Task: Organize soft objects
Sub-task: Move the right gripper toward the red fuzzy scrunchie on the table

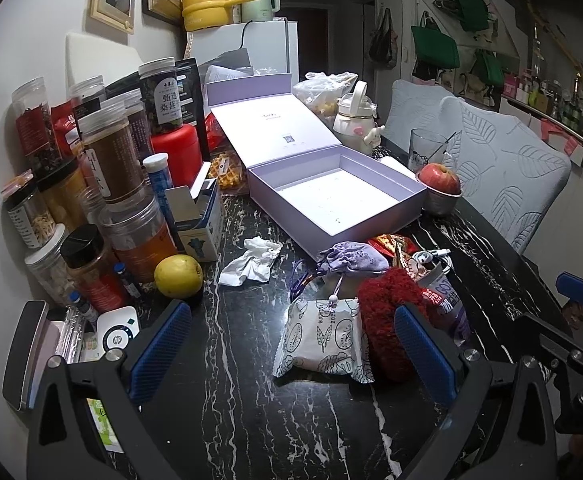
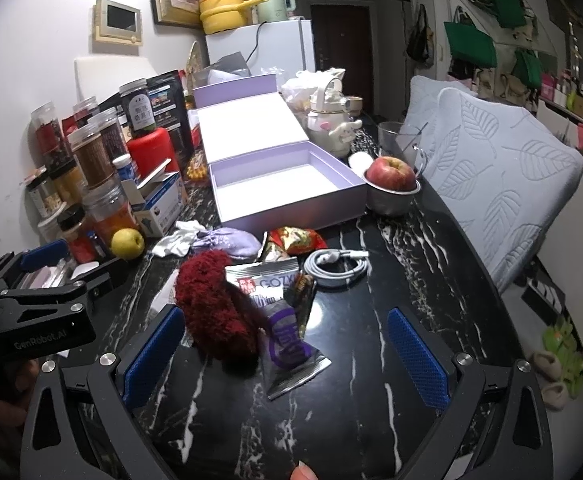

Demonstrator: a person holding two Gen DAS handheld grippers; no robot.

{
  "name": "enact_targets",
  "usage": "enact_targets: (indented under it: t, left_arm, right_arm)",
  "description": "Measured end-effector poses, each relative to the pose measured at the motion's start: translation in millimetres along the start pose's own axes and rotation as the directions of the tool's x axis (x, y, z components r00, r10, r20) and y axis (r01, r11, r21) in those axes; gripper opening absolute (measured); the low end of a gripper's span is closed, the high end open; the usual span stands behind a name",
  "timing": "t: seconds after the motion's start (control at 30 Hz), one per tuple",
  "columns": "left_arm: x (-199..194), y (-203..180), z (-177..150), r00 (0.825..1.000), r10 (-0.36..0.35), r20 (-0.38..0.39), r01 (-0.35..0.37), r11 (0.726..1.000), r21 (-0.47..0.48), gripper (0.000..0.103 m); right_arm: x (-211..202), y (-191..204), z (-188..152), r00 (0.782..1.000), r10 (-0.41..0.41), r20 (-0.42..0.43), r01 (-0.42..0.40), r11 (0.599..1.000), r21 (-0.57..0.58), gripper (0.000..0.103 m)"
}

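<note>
The left gripper (image 1: 291,344) hangs over the worktop (image 1: 235,408) with its jaws spread wide and nothing between the pads but bare marble and, further forward, one white printed pouch (image 1: 323,340) lying flat. Just right of that pouch sits one shaggy dark-red bundle (image 1: 387,316), which partly hides the tip of the right blue pad in this view; whether it touches the pad cannot be told.

The right gripper (image 2: 287,356) likewise has its jaws spread and pinches nothing. Between its fingers, near the left one, rests the same red bundle (image 2: 219,304), leaning on one silver and purple snack packet (image 2: 287,340) that lies flat on the marble. A fingertip shows at the bottom edge of the right wrist view.

Beyond these lie one lilac drawstring sachet (image 1: 355,256), one red and gold pouch (image 2: 297,240) and one coiled white cable (image 2: 337,268), all close together. One crumpled white tissue (image 1: 253,260) lies apart to the left, and one yellow-green fruit (image 1: 178,276) sits beside the jars.

Behind the soft things stands one lilac gift box (image 1: 371,216), its lid thrown back and its tray empty. At its right corner, one red apple (image 1: 439,178) rests in one small metal bowl (image 1: 441,202), with one glass mug (image 1: 425,148) and one white kettle (image 1: 355,116) behind. Along the left wall is a crowd of clear lidded jars (image 1: 111,156), too overlapped to count surely. Two pale leaf-patterned cushions (image 1: 507,168) line the right side.
</note>
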State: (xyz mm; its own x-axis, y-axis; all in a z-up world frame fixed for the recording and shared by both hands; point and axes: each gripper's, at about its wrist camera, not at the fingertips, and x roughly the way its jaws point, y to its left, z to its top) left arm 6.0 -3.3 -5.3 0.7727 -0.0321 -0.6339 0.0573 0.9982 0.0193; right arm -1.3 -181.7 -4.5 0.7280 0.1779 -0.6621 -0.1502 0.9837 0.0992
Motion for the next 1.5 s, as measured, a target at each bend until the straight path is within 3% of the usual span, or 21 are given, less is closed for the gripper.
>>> enact_targets:
  t: [1.5]
  left_arm:
    - [-19,-4,-3,1.0,-0.025,0.017,0.025,1.0,-0.004,0.103]
  right_arm:
    - [-22,-2,-10,0.999,-0.005,0.032,0.004,1.0,0.008,0.103]
